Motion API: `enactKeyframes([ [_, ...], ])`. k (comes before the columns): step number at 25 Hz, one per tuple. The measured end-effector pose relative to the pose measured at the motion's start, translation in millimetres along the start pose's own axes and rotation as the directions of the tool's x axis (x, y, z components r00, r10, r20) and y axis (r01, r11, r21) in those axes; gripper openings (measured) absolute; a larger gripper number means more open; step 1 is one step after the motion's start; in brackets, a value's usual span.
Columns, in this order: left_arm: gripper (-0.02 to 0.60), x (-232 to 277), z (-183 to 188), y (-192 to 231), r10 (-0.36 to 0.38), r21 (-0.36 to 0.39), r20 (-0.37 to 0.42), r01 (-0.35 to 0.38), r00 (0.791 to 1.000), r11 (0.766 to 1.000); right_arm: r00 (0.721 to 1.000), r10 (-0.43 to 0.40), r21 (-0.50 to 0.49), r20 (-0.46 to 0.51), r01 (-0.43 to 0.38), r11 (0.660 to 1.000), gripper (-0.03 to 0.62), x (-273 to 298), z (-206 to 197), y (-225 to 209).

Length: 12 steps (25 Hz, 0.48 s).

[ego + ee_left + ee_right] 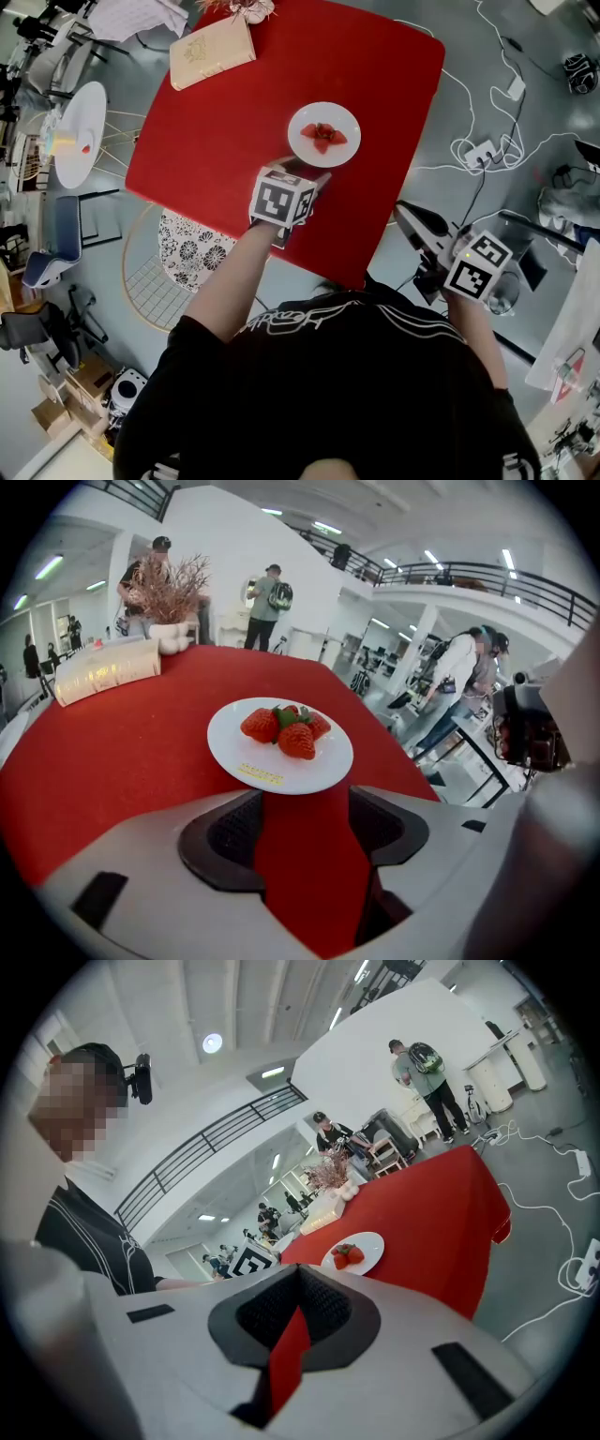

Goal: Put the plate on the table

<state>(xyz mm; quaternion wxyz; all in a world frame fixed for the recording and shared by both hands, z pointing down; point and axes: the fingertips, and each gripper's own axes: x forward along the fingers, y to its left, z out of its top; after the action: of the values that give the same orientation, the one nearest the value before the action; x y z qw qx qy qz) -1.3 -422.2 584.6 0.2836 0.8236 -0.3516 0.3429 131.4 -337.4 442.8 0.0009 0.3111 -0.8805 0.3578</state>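
Note:
A white plate with red strawberries rests flat on the red table, towards its near right part. My left gripper is over the table just short of the plate's near rim. In the left gripper view the plate lies just beyond the left gripper, which is open with only red tabletop between its fingers. My right gripper hangs off the table's right side over the floor. It is shut and empty, and the plate shows far ahead of it.
A beige box and a vase of dried twigs stand at the table's far edge. A wire chair with a patterned cushion and a white side table are left. Cables and a power strip lie right. People stand behind.

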Motion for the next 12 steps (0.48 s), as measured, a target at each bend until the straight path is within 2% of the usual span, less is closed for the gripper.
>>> enactKeyframes([
  [6,0.291,-7,-5,3,0.014,-0.001,-0.003,-0.014,1.000,1.000,1.000,0.005,-0.001,0.003,-0.005,1.000,0.006,-1,0,4],
  [12,0.258,-34,-1,-1,0.006,0.001,0.059,-0.007,0.998,1.000,1.000,0.022,-0.019,-0.006,-0.022,1.000,0.006,4,-3,18],
])
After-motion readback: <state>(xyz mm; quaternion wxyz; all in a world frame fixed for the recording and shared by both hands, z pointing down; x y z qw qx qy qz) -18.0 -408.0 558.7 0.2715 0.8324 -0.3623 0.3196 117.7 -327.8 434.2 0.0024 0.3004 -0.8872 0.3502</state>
